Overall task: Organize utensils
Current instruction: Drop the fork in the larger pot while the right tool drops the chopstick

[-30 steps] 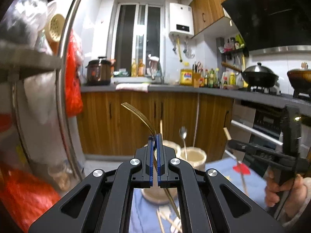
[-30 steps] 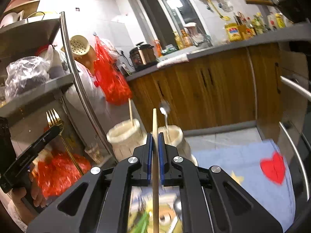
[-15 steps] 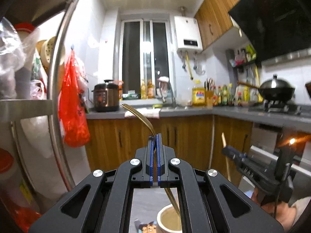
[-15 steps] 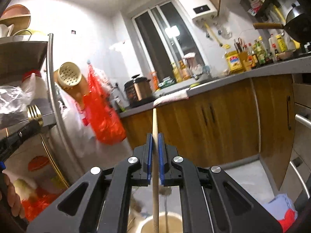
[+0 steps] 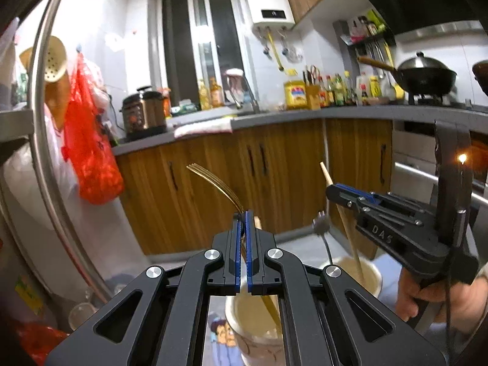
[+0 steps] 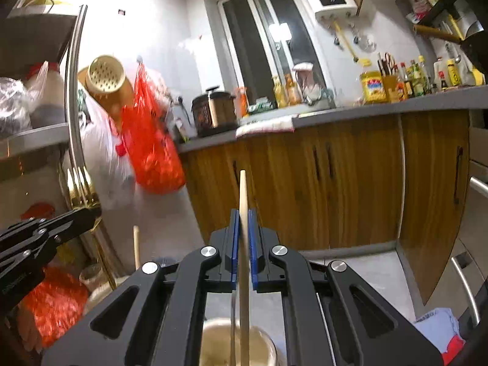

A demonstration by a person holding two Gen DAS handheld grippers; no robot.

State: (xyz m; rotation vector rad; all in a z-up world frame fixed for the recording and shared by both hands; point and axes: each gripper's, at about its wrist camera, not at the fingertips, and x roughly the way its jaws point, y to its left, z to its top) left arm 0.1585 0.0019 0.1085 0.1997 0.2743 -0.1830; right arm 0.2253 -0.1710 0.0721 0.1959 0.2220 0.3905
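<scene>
The left gripper pinched a gold fork, handle dipping into a beige cup. The right gripper clamped a wooden chopstick above another cup.

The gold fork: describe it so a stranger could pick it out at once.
Start at the wooden base cabinets under the grey countertop, then drop to the left gripper in front. The slim gold metal fork is clamped between its blue pads, tines curving up and left. The right gripper holds a straight wooden chopstick; only the fork is golden and pronged.
</scene>
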